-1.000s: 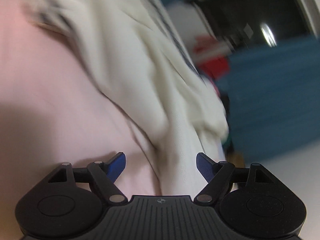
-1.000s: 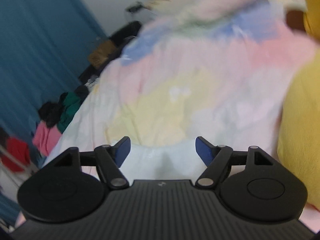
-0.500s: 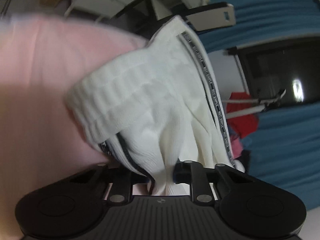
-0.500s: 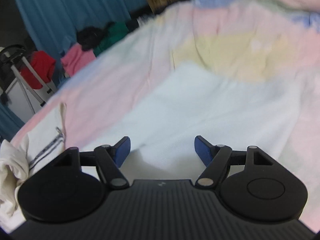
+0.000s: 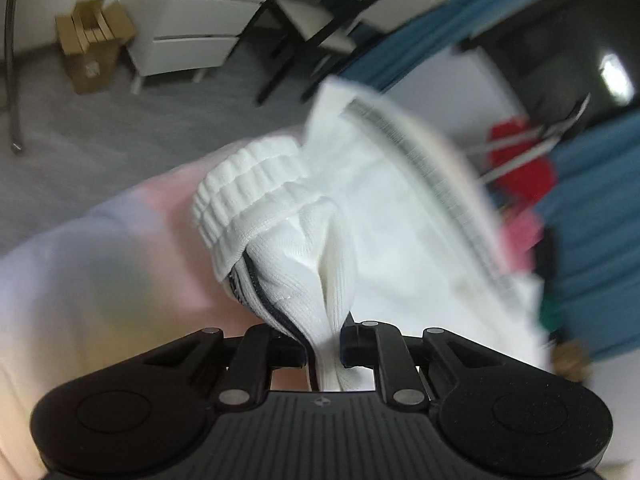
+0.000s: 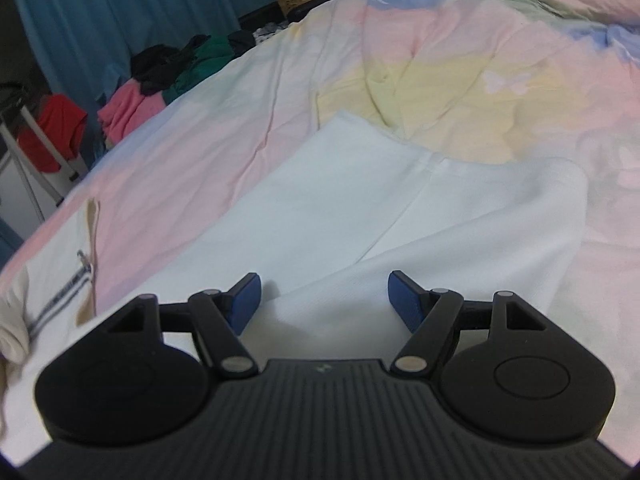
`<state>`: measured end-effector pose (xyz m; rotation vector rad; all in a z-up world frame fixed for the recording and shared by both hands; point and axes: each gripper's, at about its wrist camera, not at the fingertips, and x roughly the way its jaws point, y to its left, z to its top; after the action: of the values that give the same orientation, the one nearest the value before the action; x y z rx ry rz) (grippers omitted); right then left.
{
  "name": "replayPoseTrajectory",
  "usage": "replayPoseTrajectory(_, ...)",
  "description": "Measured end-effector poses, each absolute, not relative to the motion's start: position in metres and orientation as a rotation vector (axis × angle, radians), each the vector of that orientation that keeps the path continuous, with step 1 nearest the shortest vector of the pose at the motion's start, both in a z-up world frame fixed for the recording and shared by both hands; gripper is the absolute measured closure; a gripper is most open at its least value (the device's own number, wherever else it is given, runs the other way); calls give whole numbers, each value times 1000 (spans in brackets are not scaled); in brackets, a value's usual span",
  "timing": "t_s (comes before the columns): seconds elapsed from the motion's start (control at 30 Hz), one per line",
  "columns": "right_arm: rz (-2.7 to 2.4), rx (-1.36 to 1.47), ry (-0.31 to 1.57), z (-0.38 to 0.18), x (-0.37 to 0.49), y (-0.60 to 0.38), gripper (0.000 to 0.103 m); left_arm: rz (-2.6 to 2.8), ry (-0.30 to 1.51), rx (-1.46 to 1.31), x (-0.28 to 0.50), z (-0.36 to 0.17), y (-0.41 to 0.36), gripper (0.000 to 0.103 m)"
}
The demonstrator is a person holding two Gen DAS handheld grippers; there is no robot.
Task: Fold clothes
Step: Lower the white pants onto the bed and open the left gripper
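A white knit garment (image 5: 320,248) with a ribbed hem and a dark striped band hangs bunched in the left wrist view, lifted above the pastel bedspread (image 5: 100,272). My left gripper (image 5: 323,350) is shut on a fold of it. In the right wrist view, white cloth (image 6: 360,220) lies fairly flat on the bedspread (image 6: 460,60), with a straight seam down its middle. My right gripper (image 6: 324,300) hovers just over its near part, open, nothing between the blue pads. More cream cloth with a striped band (image 6: 60,300) lies at the left edge.
A heap of pink, green and black clothes (image 6: 160,76) sits at the bed's far left edge, with a red garment (image 6: 56,132) on a rack beside blue curtains (image 6: 120,12). Off the bed are grey floor, a white drawer unit (image 5: 200,28), a cardboard box (image 5: 92,48) and a chair.
My left gripper closed on the white garment and lifted it, swinging toward the room. My right gripper, still open, dropped toward the flat white cloth and steadied.
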<state>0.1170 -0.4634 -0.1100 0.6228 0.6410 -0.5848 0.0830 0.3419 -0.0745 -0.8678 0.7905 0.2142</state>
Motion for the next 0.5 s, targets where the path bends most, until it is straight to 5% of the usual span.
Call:
replayPoseTrajectory(0.2, -612, 727, 550, -93, 90, -479, 31, 235, 854, -674, 88, -90, 329, 78)
replayPoseTrajectory(0.33, -684, 796, 499, -87, 72, -499, 30, 222, 864, -564, 79, -76, 318, 44)
replayPoseTrajectory(0.5, -684, 804, 545, -91, 76, -500, 29, 220, 801, -387, 46, -46, 287, 24)
